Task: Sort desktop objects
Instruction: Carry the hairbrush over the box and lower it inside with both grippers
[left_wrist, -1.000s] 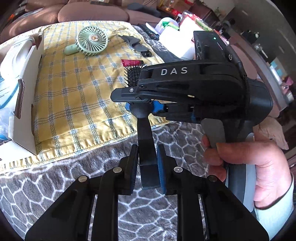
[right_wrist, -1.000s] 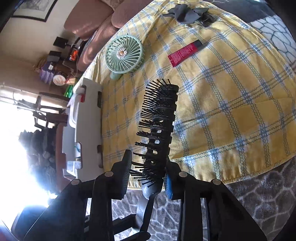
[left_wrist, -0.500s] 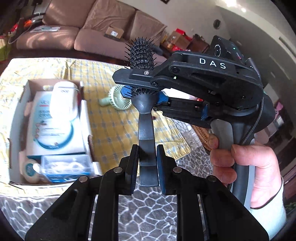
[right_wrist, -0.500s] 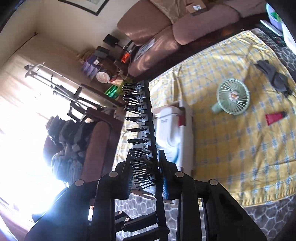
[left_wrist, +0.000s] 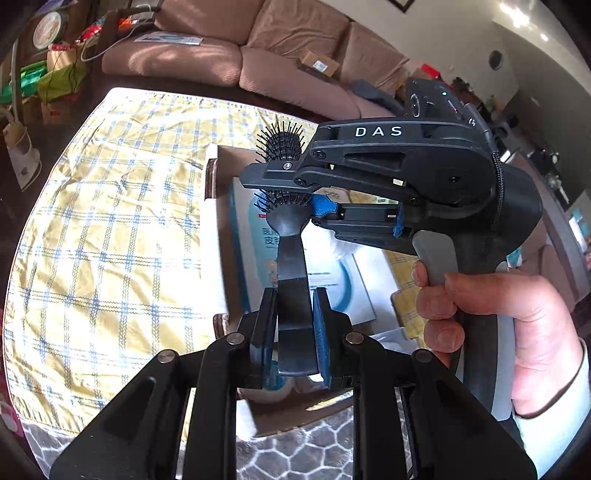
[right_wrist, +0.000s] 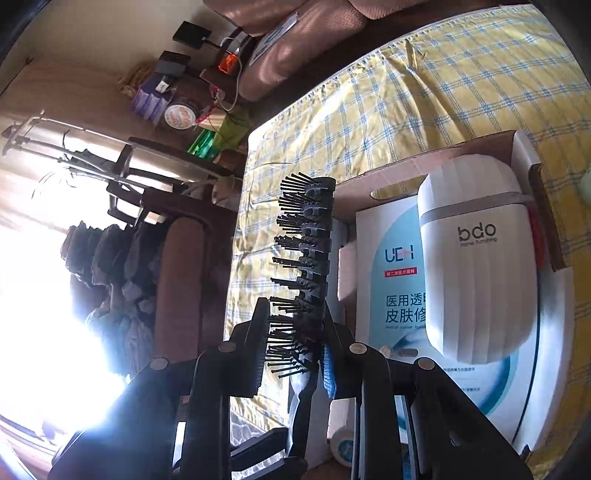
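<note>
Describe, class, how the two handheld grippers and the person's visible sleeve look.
Both grippers are black, with linkage arms, silver pivot pins and blue finger pads. The right gripper carries white "DAS" lettering, a grey trigger, a braided black cable and a small green light. The left gripper shows the same build. The sleeve is pale.

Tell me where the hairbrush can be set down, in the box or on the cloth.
Box: crowded. A white bdo case lies on a blue-and-white package covering most of the floor; small items fill the near end. Free: the yellow checked cloth left of the box in the left wrist view, and beyond its far wall.
</note>
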